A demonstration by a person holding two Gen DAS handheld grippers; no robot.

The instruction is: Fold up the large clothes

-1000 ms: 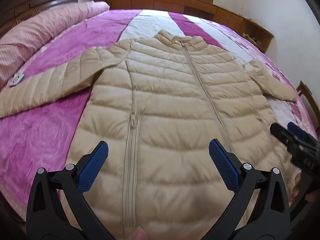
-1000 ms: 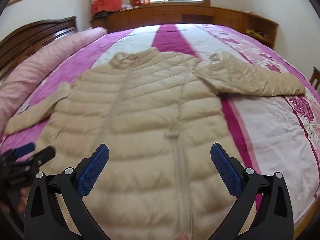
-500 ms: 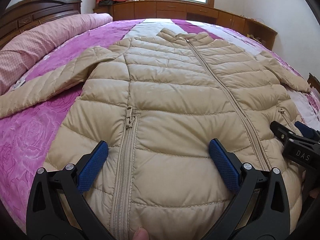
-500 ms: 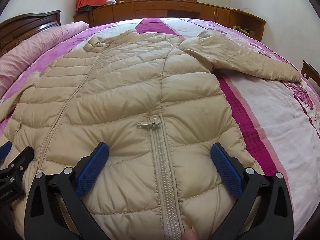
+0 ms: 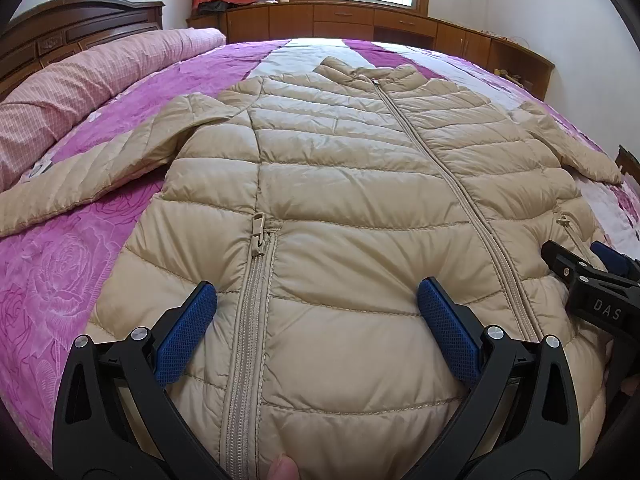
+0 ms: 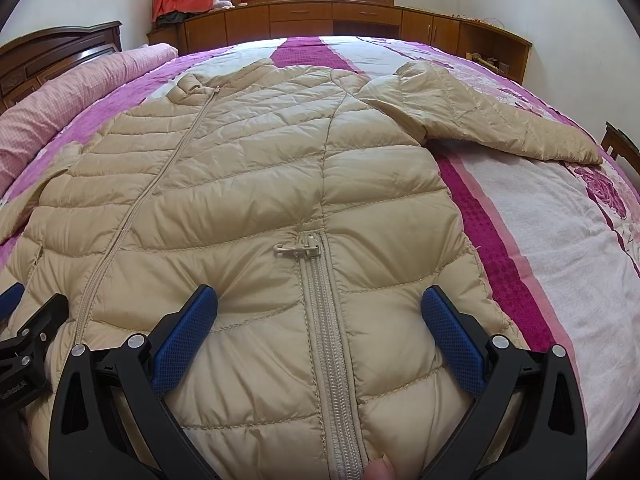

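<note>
Quilted beige jacket (image 5: pixel 352 200) flat on the purple bed (image 5: pixel 60 272), filling mid-frame; left gripper (image 5: pixel 316 300) and right gripper (image 6: pixel 318 300), jaws apart, press its puffy hem; only the right view shows the whole right sleeve (image 6: pixel 492 120), upper right

Two hand-held grippers are held low and side by side, both pointing forward. The left gripper (image 5: pixel 316 320) has its jaws spread wide, its blue-padded fingertips (image 5: pixel 186 330) well apart. The right gripper (image 6: pixel 320 320) is spread just as wide, its blue pads (image 6: pixel 450 336) equally far apart. A fingertip of the person (image 5: pixel 282 467) shows at the bottom edge behind the left gripper, and another (image 6: pixel 380 469) behind the right.
</note>
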